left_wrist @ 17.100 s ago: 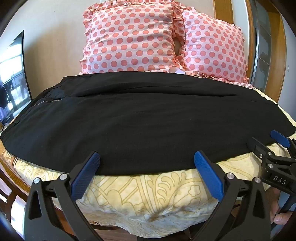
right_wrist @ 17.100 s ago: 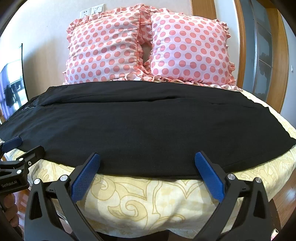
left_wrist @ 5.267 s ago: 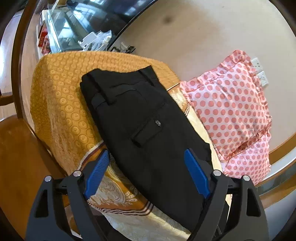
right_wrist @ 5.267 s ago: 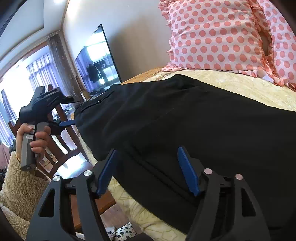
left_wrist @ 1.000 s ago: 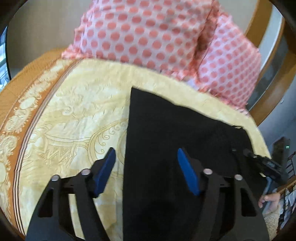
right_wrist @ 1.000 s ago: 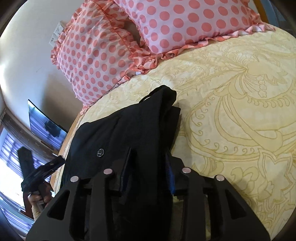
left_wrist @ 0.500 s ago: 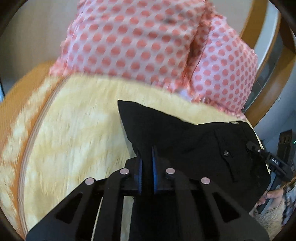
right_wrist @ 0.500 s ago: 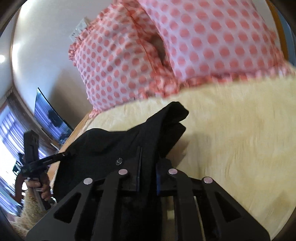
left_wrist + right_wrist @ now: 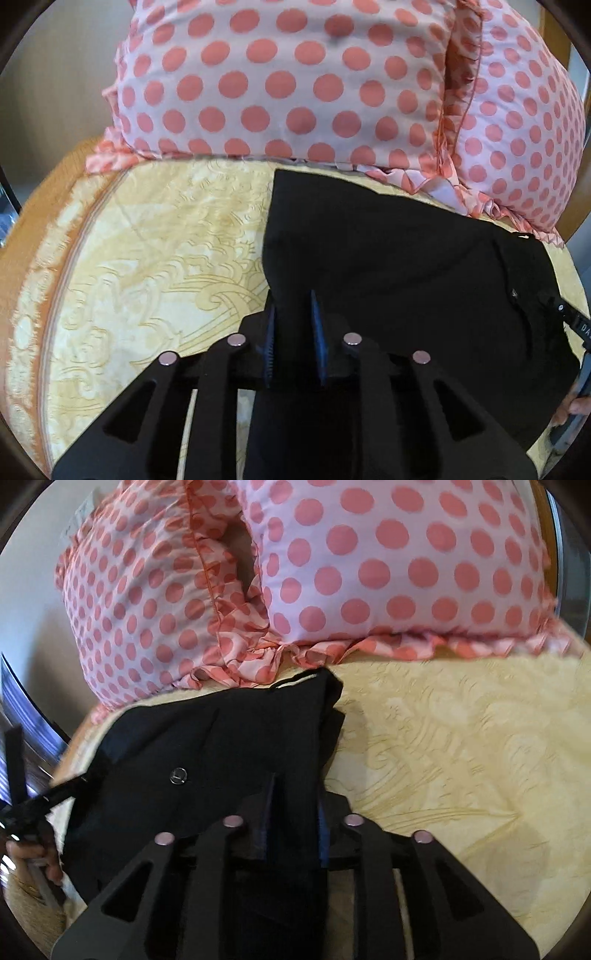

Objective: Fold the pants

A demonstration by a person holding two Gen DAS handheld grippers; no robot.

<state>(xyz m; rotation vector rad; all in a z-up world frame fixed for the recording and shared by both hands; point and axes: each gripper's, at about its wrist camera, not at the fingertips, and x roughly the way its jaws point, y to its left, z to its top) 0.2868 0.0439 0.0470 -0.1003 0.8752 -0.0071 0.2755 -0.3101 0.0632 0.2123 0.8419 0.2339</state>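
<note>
Right now the black woven trousers [image 9: 388,266] lie as a compact folded bundle on the yellow patterned bedspread [image 9: 155,258], their far edge just short of the two pink polka-dot ruffled pillows [image 9: 295,81]. The left gripper [image 9: 291,332] has its blue-padded jaws drawn narrow on the near left edge of the cloth, and the right gripper [image 9: 293,812] pinches the near right edge the same way, where several layers stack up beside a small round button [image 9: 178,775]. Both views are soft with motion blur, so I cannot say for certain how many layers each pair of pads has caught.

The step looks like settling or squaring the folded bundle in place. To do it well, both grips should stay level with each other so the near edge runs straight, and the cloth should be kept lightly taut between them without dragging the lower layers out of line. Lower the edge flat onto the bedspread before letting go, since the stacked right-hand layers seem likely to slide apart if dropped. Release both sides together, then draw the pads straight back so they do not hook the fabric.
</note>
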